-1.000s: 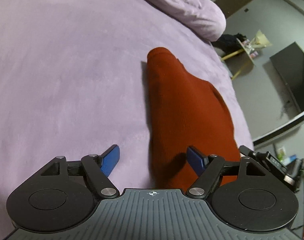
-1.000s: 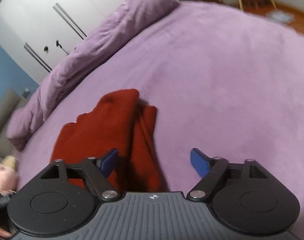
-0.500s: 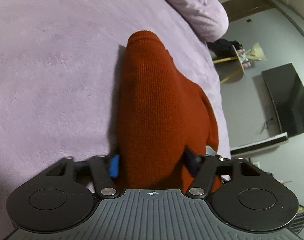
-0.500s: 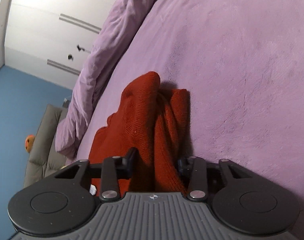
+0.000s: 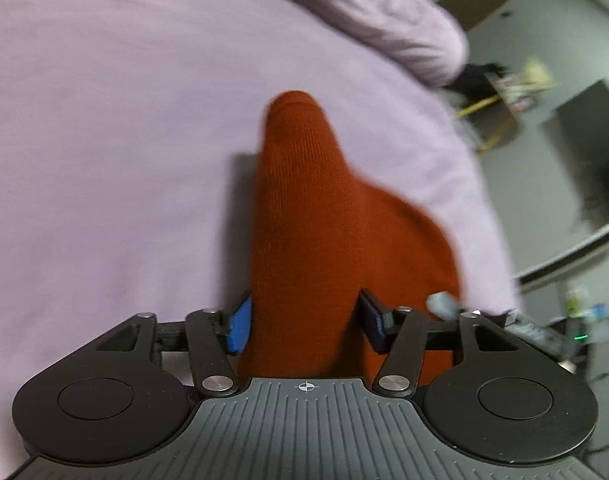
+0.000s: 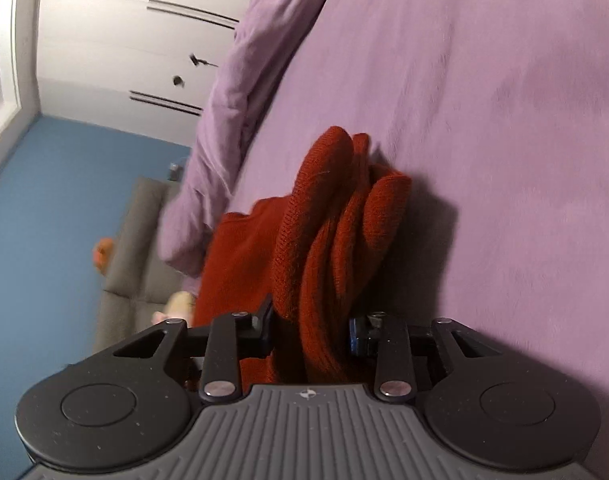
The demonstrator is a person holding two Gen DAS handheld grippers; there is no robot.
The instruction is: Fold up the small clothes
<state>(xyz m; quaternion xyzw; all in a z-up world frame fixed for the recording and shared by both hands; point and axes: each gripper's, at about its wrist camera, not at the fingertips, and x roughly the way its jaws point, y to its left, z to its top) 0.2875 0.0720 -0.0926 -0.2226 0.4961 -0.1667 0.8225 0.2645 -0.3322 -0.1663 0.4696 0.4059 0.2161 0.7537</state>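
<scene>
Lilac bedcover (image 5: 124, 160) fills both views, with a rolled duvet (image 6: 240, 92) along its far side. On it lies a rust-red knit garment (image 5: 304, 216), partly lifted. Left claw (image 5: 304, 322) is clamped on one bunched edge. Right claw (image 6: 310, 326) pinches a thicker gathered wad (image 6: 336, 240) of the same garment; its jaws are easing apart slightly, cloth between them. Holding two edges probably lets the person spread the garment flat before folding.

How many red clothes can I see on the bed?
1. A single red knitted garment lies bunched on the purple bed cover, one end gripped by the left gripper, another by the right gripper. Nothing shows beneath it.
</scene>
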